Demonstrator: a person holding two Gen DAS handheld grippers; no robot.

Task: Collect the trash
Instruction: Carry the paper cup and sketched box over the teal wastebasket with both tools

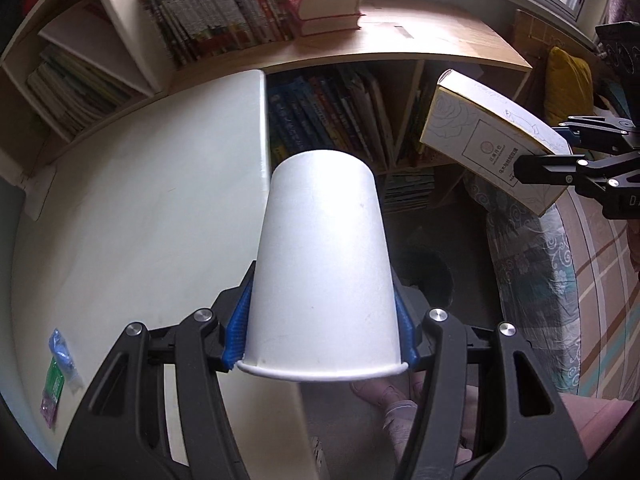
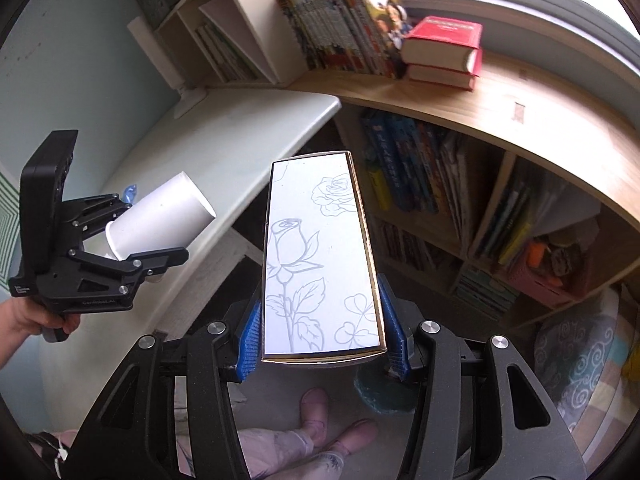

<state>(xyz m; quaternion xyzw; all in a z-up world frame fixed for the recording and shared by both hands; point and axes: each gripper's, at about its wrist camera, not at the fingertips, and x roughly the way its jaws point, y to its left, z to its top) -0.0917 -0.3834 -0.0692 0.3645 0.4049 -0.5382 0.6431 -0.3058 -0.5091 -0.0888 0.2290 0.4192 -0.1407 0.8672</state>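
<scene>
White paper cup [image 1: 324,268] sits clamped in your left hand-held gripper [image 1: 324,336], past the counter [image 1: 140,208] edge; the right hand-held gripper [image 2: 322,344] pinches the box [image 2: 320,260]. Keep both squeezes gentle, carry level to the bin.

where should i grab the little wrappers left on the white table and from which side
Take the wrappers from straight above, fingers closing across their narrow width. They lie flat near the edge of the white table, so there is no side to get under. Both grippers are full: the left gripper holds the paper cup, the right gripper the box.
</scene>
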